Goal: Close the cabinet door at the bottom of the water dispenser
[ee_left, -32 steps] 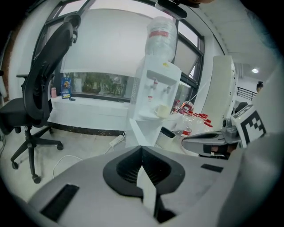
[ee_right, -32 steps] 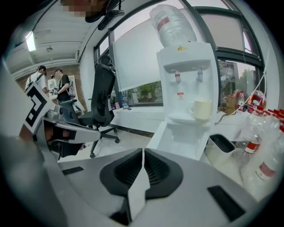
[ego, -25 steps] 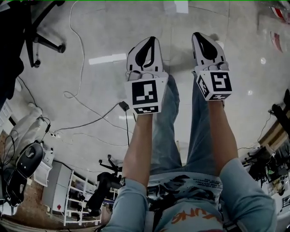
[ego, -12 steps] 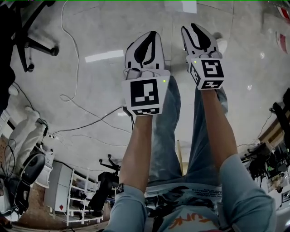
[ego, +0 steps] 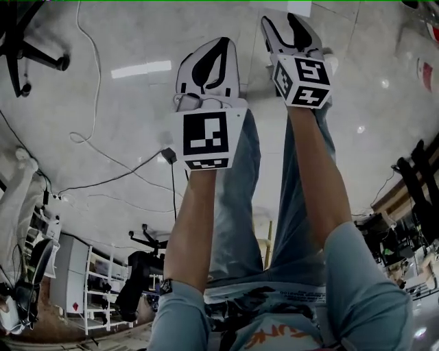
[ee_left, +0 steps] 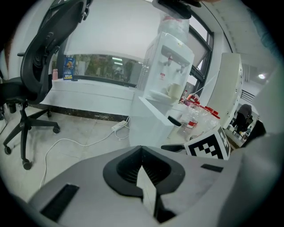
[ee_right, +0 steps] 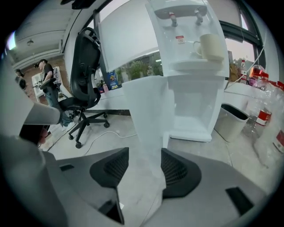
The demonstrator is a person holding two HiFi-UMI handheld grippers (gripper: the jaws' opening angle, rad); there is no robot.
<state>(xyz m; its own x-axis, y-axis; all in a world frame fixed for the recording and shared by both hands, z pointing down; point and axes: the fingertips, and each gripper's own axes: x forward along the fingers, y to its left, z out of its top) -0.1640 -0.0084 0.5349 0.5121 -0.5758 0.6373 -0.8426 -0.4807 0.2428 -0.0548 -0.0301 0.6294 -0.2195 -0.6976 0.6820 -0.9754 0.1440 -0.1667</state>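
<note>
The white water dispenser stands ahead, its bottom cabinet door swung out toward me. My right gripper has its jaws opening, and the door's free edge stands between the two black pads; I cannot tell if they touch it. In the head view that right gripper is near the top, beside my left gripper. My left gripper is shut with nothing in it, aimed at the dispenser and the open door from the left.
A cream cup sits on the dispenser's tray. A small bin and several plastic bottles stand to its right. A black office chair is at the left, and a power strip with its cable lies on the floor.
Both grippers have moved toward the top of the head view, the right one farther. The right gripper's jaws have gone from shut to spread apart.
</note>
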